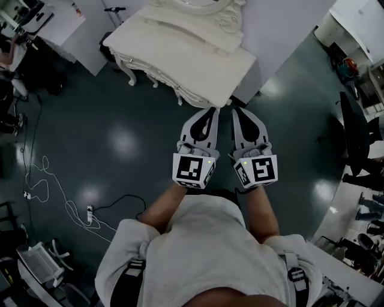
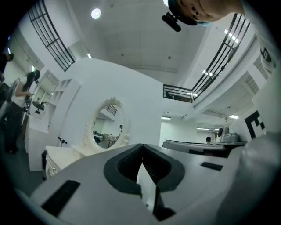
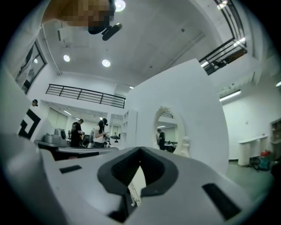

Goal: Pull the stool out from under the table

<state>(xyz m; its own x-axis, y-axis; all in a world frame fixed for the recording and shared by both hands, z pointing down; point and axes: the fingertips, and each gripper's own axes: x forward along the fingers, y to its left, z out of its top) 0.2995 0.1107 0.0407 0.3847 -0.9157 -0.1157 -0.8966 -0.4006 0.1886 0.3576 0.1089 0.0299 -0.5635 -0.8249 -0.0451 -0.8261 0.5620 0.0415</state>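
Item: stool. No view shows its seat, so its look cannot be described. Three pale curved legs (image 1: 155,83) show under the front edge of the surface, and I cannot tell which belong to the stool.

Surface (image 1: 180,57): cream dressing table with a carved scalloped edge. It carries an oval mirror (image 1: 192,6) in an ornate frame and stands on a dark glossy floor (image 1: 120,144).

Left gripper (image 1: 211,113): white body, black pads, marker cube at the rear. Its fingers are pressed together with nothing between them, and it points at the near corner of the surface.

Right gripper (image 1: 237,111): same build, just beside the left. Its fingers meet at the tips and are empty.

Also: white cable (image 1: 60,198) lying loose on the floor to the left.
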